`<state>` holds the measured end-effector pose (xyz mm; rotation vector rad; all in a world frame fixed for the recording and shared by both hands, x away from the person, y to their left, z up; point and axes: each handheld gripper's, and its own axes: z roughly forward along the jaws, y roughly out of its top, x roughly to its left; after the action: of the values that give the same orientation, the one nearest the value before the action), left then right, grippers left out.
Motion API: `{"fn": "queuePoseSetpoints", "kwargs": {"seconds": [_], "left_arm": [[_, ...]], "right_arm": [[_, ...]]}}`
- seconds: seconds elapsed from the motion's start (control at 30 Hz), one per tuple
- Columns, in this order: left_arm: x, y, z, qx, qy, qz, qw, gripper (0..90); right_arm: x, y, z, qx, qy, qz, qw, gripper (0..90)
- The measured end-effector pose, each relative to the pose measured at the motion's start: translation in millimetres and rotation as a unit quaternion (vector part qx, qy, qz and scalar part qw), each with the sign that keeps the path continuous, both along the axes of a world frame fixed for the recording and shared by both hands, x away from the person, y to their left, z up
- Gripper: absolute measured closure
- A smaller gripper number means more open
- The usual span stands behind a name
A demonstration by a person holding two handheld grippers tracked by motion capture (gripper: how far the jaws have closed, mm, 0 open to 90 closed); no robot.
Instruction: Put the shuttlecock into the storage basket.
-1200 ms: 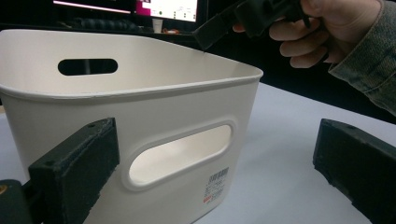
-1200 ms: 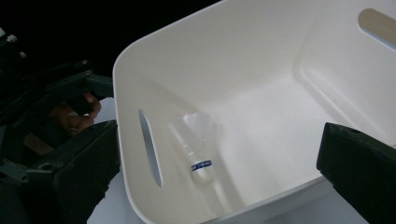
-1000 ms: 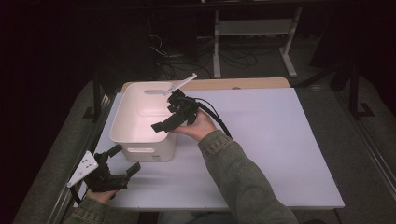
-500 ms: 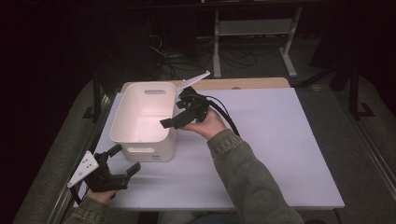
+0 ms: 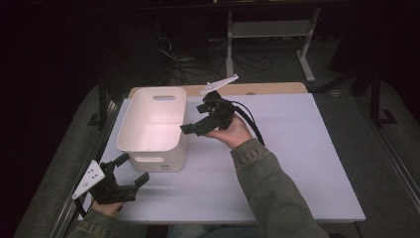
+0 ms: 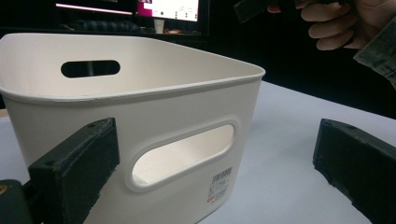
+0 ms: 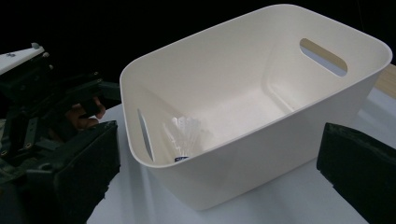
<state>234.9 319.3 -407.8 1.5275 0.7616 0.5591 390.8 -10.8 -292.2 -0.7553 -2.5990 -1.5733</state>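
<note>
A white plastic bin with handle slots stands on the left part of the table. In the right gripper view a white shuttlecock lies on the floor of the bin, near its corner. My right gripper hovers just right of the bin's rim, open and holding nothing; its jaws frame the bin in its own view. My left gripper rests low at the table's front left, open, pointing at the bin's near wall. Nothing is between its jaws.
A pale mat covers the table, with bare space to the right of the bin. A wooden strip runs along the far edge. Beyond the table stand a metal frame and cables on a dark floor.
My right gripper has drawn back to the right, from over the bin's right rim to beside it. The left gripper has stayed put.
</note>
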Motion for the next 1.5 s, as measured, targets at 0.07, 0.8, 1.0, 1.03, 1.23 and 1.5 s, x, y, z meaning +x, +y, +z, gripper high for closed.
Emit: {"fn": "queuePoseSetpoints", "kwargs": {"seconds": [0.07, 0.8, 1.0, 1.03, 1.23, 1.5], "left_arm": [[-0.1, -0.6, -0.1, -0.001, 0.002, 0.001, 1.0, 0.0], [0.8, -0.9, -0.1, 0.003, 0.003, 0.001, 1.0, 0.0], [0.4, -1.0, 0.4, 0.007, 0.003, 0.002, 1.0, 0.0], [0.5, -1.0, 0.4, 0.008, 0.003, 0.002, 1.0, 0.0], [0.4, -1.0, 0.5, 0.01, 0.005, 0.002, 0.9999, 0.0], [0.9, -0.9, 0.5, 0.01, 0.004, 0.002, 0.9999, 0.0]], "right_arm": [[-1.3, -5.3, -0.8, 0.002, 0.0, 0.001, 1.0, 0.0], [-8.7, -44.3, -7.9, 0.016, -0.005, -0.013, 0.9998, 0.0], [-11.9, -58.9, -13.3, 0.036, -0.009, -0.017, 0.9992, 0.0], [-12.6, -60.3, -13.5, 0.039, -0.005, -0.018, 0.9991, 0.0], [-14.4, -69.4, -15.8, 0.044, -0.007, -0.025, 0.9987, 0.0], [-17.4, -83.7, -23.5, 0.046, -0.008, -0.041, 0.998, 0.0]]}}
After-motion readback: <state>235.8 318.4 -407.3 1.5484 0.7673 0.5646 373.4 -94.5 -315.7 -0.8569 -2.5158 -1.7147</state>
